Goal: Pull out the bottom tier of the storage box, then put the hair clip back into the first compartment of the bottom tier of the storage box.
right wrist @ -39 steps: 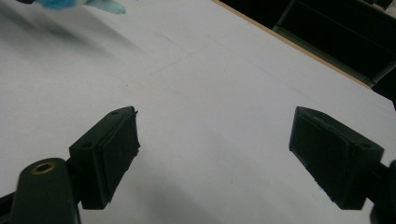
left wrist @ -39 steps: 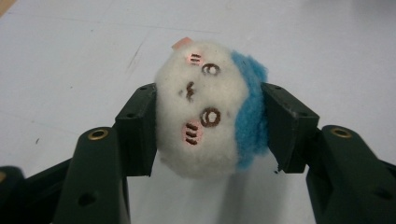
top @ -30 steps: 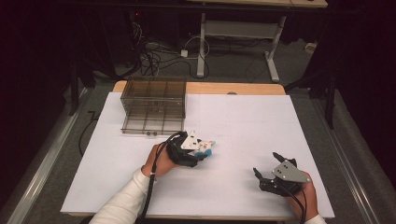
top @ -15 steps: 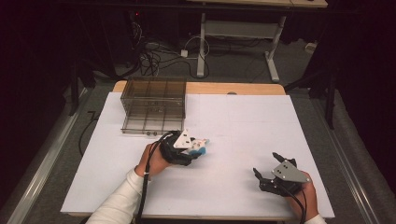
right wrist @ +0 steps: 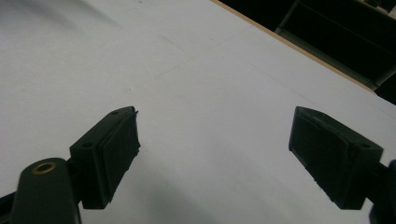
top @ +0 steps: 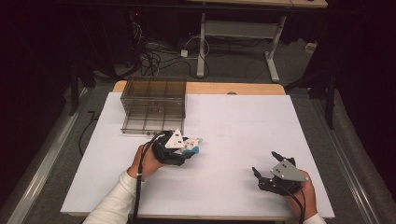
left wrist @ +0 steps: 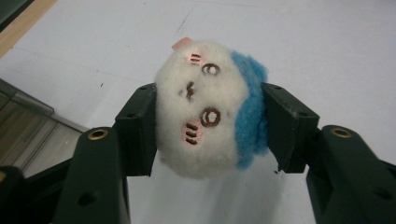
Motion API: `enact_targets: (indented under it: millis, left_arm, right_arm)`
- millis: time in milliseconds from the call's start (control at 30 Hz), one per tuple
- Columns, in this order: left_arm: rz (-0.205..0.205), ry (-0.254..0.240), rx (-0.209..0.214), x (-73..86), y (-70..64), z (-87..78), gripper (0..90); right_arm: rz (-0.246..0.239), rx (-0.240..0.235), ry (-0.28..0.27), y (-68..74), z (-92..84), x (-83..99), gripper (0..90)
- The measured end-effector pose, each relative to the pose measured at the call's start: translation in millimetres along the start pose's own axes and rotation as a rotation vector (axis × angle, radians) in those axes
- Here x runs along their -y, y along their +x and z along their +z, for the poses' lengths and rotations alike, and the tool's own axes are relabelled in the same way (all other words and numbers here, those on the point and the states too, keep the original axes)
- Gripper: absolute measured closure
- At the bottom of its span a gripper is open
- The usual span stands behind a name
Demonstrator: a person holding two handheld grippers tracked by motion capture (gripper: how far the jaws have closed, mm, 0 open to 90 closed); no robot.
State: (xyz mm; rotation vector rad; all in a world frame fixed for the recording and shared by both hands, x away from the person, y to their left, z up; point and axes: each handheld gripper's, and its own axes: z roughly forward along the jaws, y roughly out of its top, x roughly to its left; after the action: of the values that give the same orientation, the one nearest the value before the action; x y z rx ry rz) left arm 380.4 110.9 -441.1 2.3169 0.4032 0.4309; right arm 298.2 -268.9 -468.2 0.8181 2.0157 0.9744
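Note:
A small white plush toy (left wrist: 205, 109) with a blue back and a stitched face is squeezed between the jaws of my left gripper (left wrist: 208, 128), which is shut on it. In the high view the left gripper (top: 189, 147) holds the plush toy (top: 191, 145) just in front of a clear drawer box (top: 154, 106), at the table's left middle. My right gripper (top: 265, 164) rests near the front right of the table, jaws spread wide with nothing between them. The right gripper (right wrist: 212, 154) hovers over bare white surface.
The white table top (top: 243, 126) has a wooden strip (top: 233, 88) along its far edge. The clear drawer box stands at the back left. Beyond the table are a dark floor, cables (top: 154, 51) and a desk frame (top: 243, 32).
My left gripper has moved the plush toy to the left and slightly away, toward the drawer box. The right gripper has stayed still.

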Motion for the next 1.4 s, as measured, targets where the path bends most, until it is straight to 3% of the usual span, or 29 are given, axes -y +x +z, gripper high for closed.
enact_targets:
  millis: [333,500,567,667,1000,1400]
  left_arm:
    - [-0.036,0.002,-0.044,19.8,8.5,-19.2,40.9]
    - [-0.064,-0.003,-0.066,29.2,17.2,-26.5,40.9]
    - [-0.07,-0.009,-0.071,31.7,19.3,-29.5,40.9]
    - [-0.082,-0.009,-0.08,35.4,22.3,-31.9,40.9]
    - [-0.088,0.01,-0.136,42.9,28.8,-42.2,40.9]
    - [-0.112,-0.003,-0.181,49.8,39.0,-54.3,40.9]
  right_arm:
    - [-0.005,-0.015,-0.005,0.3,8.7,-4.8,16.5]
    - [-0.039,-0.021,0.011,-0.1,9.5,-3.7,16.5]
    - [-0.013,-0.013,0.0,-2.3,8.5,-4.7,16.9]
    - [-0.015,-0.019,0.015,-1.0,9.1,-2.6,17.1]
    - [-0.042,-0.02,0.014,2.1,8.4,-2.9,17.1]
    - [-0.046,-0.014,0.009,3.4,4.7,-2.8,17.0]
